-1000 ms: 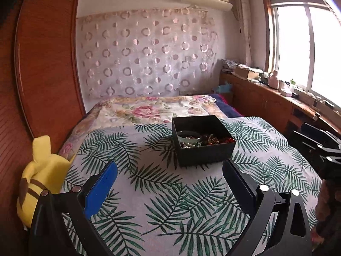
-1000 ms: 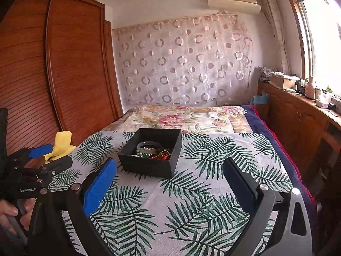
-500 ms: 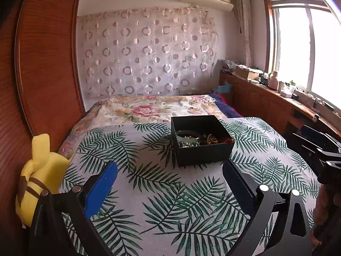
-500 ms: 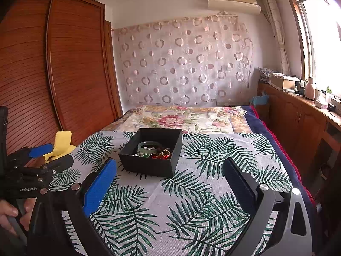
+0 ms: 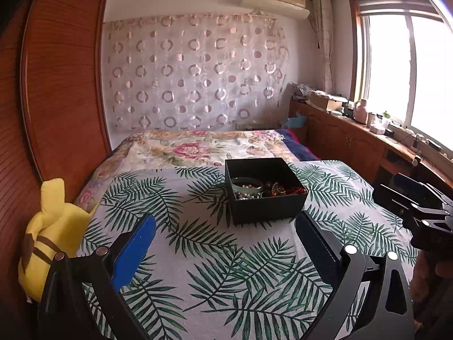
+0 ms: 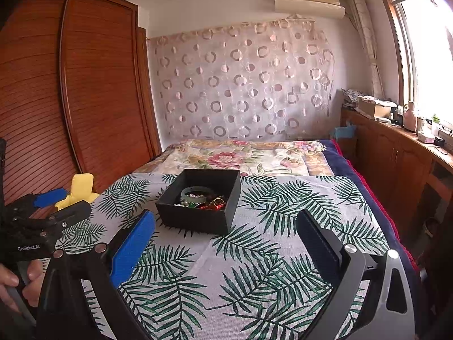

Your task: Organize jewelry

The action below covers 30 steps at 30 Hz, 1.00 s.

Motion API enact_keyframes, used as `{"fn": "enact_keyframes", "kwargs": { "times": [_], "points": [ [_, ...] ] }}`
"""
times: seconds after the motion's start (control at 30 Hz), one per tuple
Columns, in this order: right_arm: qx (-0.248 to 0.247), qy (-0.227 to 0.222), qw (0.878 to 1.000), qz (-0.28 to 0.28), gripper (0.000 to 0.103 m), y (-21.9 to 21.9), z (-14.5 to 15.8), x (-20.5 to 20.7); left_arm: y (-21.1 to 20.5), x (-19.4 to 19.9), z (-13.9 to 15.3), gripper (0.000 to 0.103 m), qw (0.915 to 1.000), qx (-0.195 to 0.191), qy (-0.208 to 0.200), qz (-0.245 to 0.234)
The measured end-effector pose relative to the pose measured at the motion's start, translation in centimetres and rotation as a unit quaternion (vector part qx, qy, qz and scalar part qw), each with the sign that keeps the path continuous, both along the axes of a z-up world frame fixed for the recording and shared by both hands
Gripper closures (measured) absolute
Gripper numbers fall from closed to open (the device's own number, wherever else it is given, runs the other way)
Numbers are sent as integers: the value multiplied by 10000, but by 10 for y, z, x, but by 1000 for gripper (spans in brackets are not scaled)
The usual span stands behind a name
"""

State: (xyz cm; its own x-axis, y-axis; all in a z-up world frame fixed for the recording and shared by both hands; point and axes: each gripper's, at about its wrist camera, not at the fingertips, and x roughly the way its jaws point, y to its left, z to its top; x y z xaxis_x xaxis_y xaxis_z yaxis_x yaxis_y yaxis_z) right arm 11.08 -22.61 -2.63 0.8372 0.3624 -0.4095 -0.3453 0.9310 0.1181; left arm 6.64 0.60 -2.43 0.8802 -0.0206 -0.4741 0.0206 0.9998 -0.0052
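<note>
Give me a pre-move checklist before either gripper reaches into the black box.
1. Left gripper open, holding nothing: ok.
2. Right gripper open, holding nothing: ok.
3. Black box uncovered, upright on the leaf-print cloth: ok.
4. Path from both grippers to the box free of objects: ok.
5. Green bangle lies on top, reachable: ok.
6. Beads and red pieces untangled from each other: cannot tell.

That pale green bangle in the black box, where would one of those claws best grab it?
Probably on the bangle's near rim, coming down from above. It lies roughly flat on the beads, so one finger could slip inside the ring and one outside. The box's tall walls block any sideways approach. Both claws, left and right, are open and well short of it.
</note>
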Motion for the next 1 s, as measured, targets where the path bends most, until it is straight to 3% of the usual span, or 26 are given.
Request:
{"fn": "enact_keyframes", "kwargs": {
  "times": [1.0],
  "points": [
    [14,-16,10000,-11,3,-2,-1,-2,-1,-2,4,8,10000,-28,-57,-5]
  ]
}}
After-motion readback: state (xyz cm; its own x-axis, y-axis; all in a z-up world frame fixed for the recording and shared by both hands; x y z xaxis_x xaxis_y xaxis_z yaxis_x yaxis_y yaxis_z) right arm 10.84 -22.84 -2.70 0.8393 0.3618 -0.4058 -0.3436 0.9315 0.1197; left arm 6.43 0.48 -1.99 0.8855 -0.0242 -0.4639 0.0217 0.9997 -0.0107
